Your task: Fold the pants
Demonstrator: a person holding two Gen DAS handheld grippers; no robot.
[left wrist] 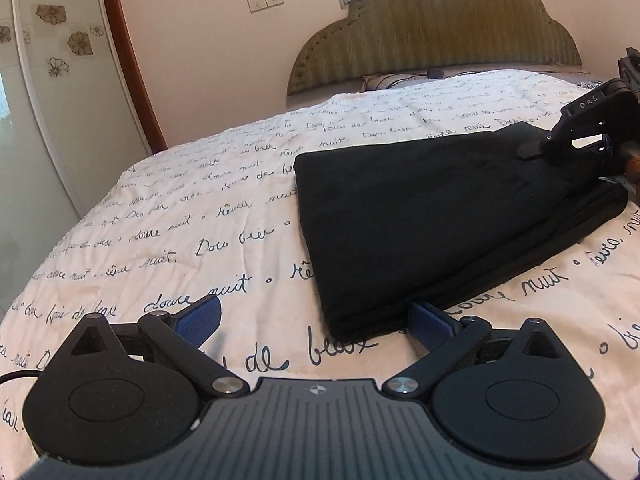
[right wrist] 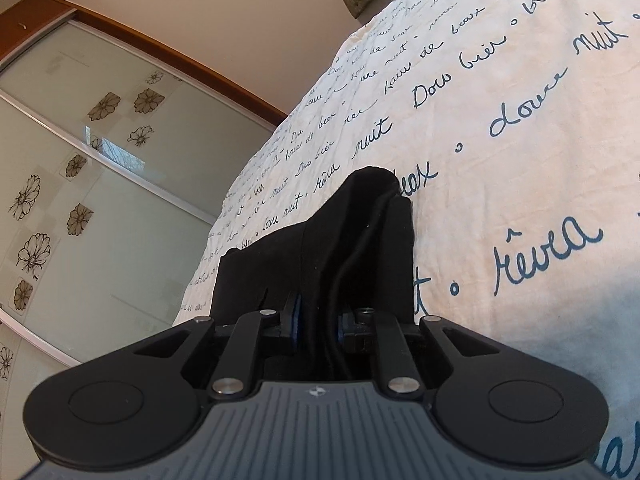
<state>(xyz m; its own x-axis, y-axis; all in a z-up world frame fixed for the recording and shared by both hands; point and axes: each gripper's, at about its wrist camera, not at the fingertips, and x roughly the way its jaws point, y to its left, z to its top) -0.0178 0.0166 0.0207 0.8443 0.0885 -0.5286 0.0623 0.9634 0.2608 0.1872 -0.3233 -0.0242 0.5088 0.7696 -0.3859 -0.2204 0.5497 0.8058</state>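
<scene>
So the black folded fabric pants sit centre-right in the left wrist view, on the cream quilted bedspread with blue script lettering. The left gripper has its jaws spread wide, 1 blue pad just beside the near edge. The right gripper is clamped on the far edge, lifting it I think. Plenty of bare bedspread at the left.

Left tool: fingers spread wide, blue pads exposed, gripping nothing; its right fingertip lies at the near edge of the pants. Right tool: fingers drawn close together, clamping a bunched fold of pants between the pads.
</scene>
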